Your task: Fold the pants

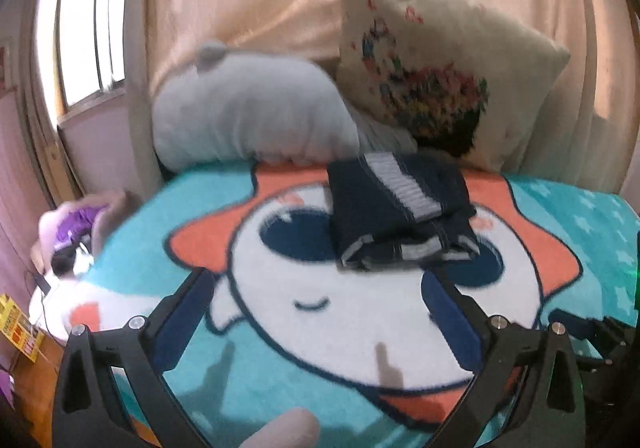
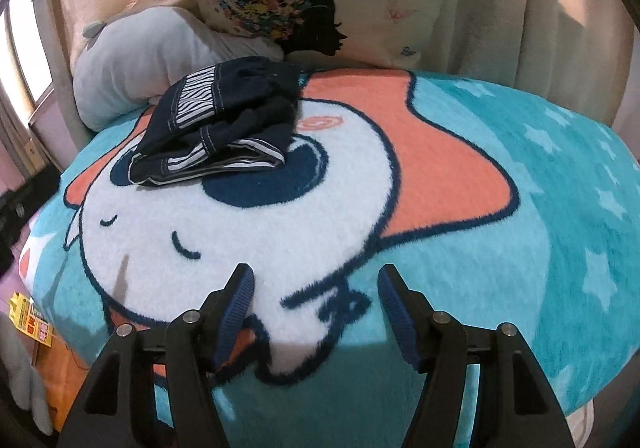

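Observation:
The dark navy pants (image 1: 400, 211) with a grey-white striped side band lie folded into a compact bundle on the cartoon blanket (image 1: 248, 352), toward its far side; they also show in the right wrist view (image 2: 224, 131). My left gripper (image 1: 318, 280) is open and empty, just short of the bundle's near edge. My right gripper (image 2: 316, 276) is open and empty, well back from the pants over the blanket's (image 2: 500, 248) near part. The right gripper's fingers (image 1: 592, 332) show at the lower right of the left wrist view.
A grey plush pillow (image 1: 248, 107) and a cream flower-print cushion (image 1: 444, 63) lean against the curtain behind the pants. A window (image 1: 84, 15) is at the left. Clutter and a yellow box (image 1: 16, 328) sit beside the bed's left edge.

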`<move>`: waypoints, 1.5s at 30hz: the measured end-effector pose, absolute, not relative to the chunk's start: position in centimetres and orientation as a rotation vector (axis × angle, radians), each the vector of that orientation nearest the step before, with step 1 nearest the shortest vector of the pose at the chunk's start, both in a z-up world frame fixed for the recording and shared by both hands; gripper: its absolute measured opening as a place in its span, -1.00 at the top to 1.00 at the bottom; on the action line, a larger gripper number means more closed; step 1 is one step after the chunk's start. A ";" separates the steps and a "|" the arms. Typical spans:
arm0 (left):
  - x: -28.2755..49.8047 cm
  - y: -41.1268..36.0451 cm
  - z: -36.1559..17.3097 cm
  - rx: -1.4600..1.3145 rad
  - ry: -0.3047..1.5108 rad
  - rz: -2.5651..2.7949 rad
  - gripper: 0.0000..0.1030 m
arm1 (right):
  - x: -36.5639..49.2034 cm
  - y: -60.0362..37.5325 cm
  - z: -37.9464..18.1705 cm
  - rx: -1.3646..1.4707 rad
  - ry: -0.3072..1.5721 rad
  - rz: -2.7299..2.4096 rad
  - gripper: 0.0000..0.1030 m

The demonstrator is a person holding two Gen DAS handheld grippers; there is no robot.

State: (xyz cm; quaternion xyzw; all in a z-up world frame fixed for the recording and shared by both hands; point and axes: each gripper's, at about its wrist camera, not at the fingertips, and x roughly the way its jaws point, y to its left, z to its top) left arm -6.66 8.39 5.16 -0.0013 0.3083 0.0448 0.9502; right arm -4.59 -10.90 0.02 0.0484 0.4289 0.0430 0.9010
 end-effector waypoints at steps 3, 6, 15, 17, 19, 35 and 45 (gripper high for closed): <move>-6.5 8.2 4.0 -0.012 0.691 0.059 -1.00 | -4.8 -10.8 0.0 0.096 0.882 0.083 -0.36; -6.3 7.9 3.2 -0.013 0.733 0.031 -1.00 | -4.6 -10.7 -0.1 0.095 0.880 0.078 -0.38; -5.7 7.3 2.4 0.009 0.766 0.012 -1.00 | -4.2 -11.0 -0.1 0.102 0.871 0.072 -0.41; -5.6 7.3 2.2 0.005 0.778 0.012 -1.00 | -4.0 -11.1 0.0 0.104 0.868 0.072 -0.41; -5.4 7.4 2.0 0.003 0.787 0.008 -1.00 | -3.9 -11.2 0.1 0.105 0.867 0.069 -0.41; -5.0 7.2 1.6 -0.009 0.811 -0.009 -1.00 | -3.7 -11.3 0.1 0.103 0.868 0.064 -0.43; -5.0 7.3 1.5 -0.017 0.817 -0.008 -1.00 | -3.6 -11.3 0.1 0.097 0.872 0.066 -0.44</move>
